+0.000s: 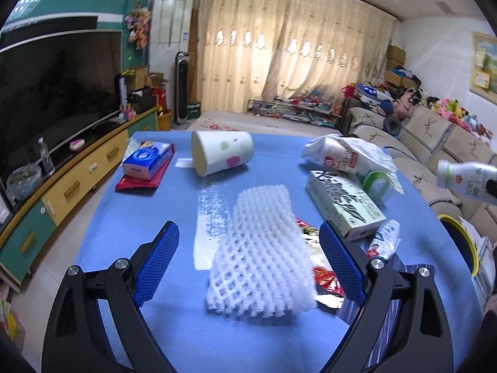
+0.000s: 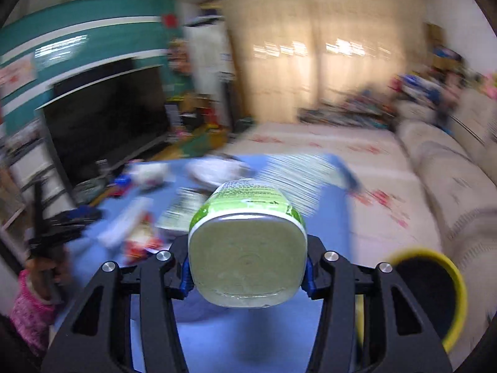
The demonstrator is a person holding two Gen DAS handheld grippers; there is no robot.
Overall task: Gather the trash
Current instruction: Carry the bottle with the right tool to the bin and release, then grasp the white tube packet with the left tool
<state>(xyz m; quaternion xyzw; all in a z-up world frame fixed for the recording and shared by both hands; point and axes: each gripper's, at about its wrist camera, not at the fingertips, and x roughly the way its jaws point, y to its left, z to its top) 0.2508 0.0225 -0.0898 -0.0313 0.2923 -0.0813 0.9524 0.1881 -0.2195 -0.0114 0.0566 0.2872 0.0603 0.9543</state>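
Blue cloth is covering the desk (image 1: 139, 217), and its left edge beside the foam net is lying bare, as is the strip nearest the camera. White foam net (image 1: 261, 255) is lying flat between the blue pads of the left tool (image 1: 248, 267), whose jaws are standing wide and touching nothing. Its long axis is running away from the camera toward the tipped paper cup (image 1: 222, 152), which is lying on its side beyond the net with its mouth facing left. Left of the net, a tissue pack (image 1: 147, 161) is sitting on a red wrapper. Right of the net, a green-printed carton (image 1: 344, 205), a crumpled bag with a bottle (image 1: 348, 157) and a small tube (image 1: 385, 237) are crowding close; a red snack wrapper (image 1: 323, 276) is poking out from under the net's right edge. The right tool (image 2: 247, 275) is clamping a green-labelled bottle (image 2: 248, 248), base toward the camera, neck pointing away, near the yellow-rimmed bin (image 2: 435, 295). That view is blurred.
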